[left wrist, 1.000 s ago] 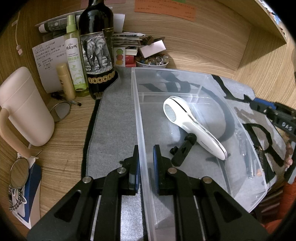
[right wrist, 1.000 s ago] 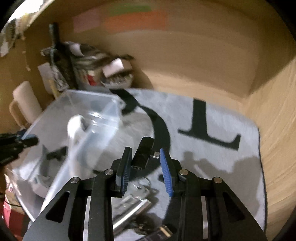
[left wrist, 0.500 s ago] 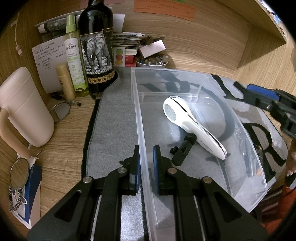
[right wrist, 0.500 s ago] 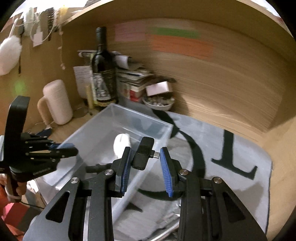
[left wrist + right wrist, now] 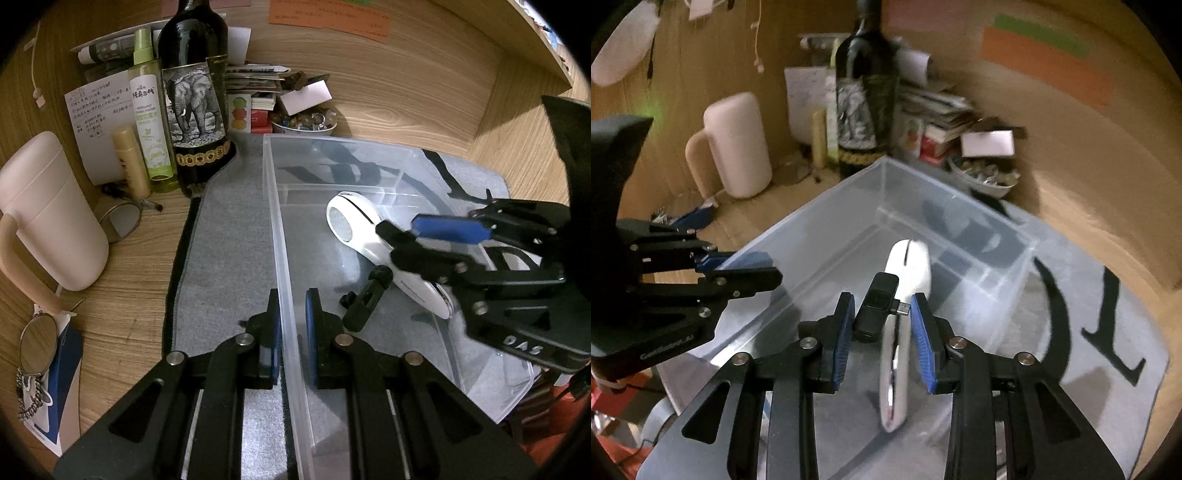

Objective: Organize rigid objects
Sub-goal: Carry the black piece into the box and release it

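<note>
A clear plastic bin (image 5: 273,206) sits on a grey mat (image 5: 229,240). Inside lie a white handheld device (image 5: 354,225) and a small black clip-like part (image 5: 365,299). My left gripper (image 5: 293,328) is shut on the bin's left wall. My right gripper (image 5: 882,325) is shut on a small black adapter with a metal plug (image 5: 877,306) and holds it above the bin (image 5: 886,173), over the white device (image 5: 908,266). The right gripper also shows in the left wrist view (image 5: 424,240), and the left gripper in the right wrist view (image 5: 746,269).
A dark wine bottle (image 5: 195,96), a green spray bottle (image 5: 149,110), a beige tube (image 5: 131,158), a pink jug (image 5: 51,210), papers and a bowl of trinkets (image 5: 303,122) crowd the back. Glasses (image 5: 122,221) and a round mirror (image 5: 37,343) lie at left. Wooden walls enclose the desk.
My right gripper has carried the black adapter from over the mat leftward to above the bin's inside. The left gripper has stayed clamped on the bin wall.
</note>
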Demonstrator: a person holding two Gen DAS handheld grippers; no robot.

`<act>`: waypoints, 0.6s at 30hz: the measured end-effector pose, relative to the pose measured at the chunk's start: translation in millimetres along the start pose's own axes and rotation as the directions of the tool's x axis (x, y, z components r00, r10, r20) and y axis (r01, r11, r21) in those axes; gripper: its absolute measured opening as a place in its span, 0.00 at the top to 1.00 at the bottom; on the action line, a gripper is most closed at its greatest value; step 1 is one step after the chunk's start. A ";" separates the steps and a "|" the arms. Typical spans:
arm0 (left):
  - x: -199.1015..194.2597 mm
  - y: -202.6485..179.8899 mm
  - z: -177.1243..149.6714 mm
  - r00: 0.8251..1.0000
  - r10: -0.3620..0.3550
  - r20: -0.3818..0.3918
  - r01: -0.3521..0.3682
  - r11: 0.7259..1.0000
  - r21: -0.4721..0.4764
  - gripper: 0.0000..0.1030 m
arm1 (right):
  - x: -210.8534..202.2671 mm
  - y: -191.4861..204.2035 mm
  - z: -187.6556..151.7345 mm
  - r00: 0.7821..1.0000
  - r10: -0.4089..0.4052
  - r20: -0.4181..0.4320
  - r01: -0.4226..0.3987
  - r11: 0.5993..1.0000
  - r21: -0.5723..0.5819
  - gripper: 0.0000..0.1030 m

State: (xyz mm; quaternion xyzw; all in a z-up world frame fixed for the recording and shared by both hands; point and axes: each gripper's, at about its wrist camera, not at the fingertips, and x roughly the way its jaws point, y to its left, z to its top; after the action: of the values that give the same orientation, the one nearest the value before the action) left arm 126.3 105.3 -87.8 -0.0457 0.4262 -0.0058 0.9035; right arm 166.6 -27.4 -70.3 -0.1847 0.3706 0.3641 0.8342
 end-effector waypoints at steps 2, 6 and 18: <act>0.0 0.0 0.0 1.000 0.000 0.000 0.000 1.000 0.001 0.89 | 6.1 0.9 0.4 1.000 0.006 -0.025 -0.006 1.000 0.003 0.72; 0.2 -0.4 0.1 1.000 -0.001 0.001 0.001 1.000 -0.001 0.89 | 8.4 -1.7 -0.5 0.999 0.023 -0.044 -0.021 0.999 0.029 0.72; -0.1 0.4 0.1 1.000 -0.005 0.005 0.005 1.000 -0.001 0.89 | -42.1 -29.7 -5.1 0.996 -0.067 0.061 0.061 0.994 0.096 0.59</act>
State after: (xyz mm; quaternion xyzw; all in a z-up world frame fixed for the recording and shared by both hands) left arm 126.3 105.7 -87.7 -0.0473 0.4240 -0.0076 0.9044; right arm 166.8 -70.0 -40.8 -0.1453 0.3540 0.3251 0.8648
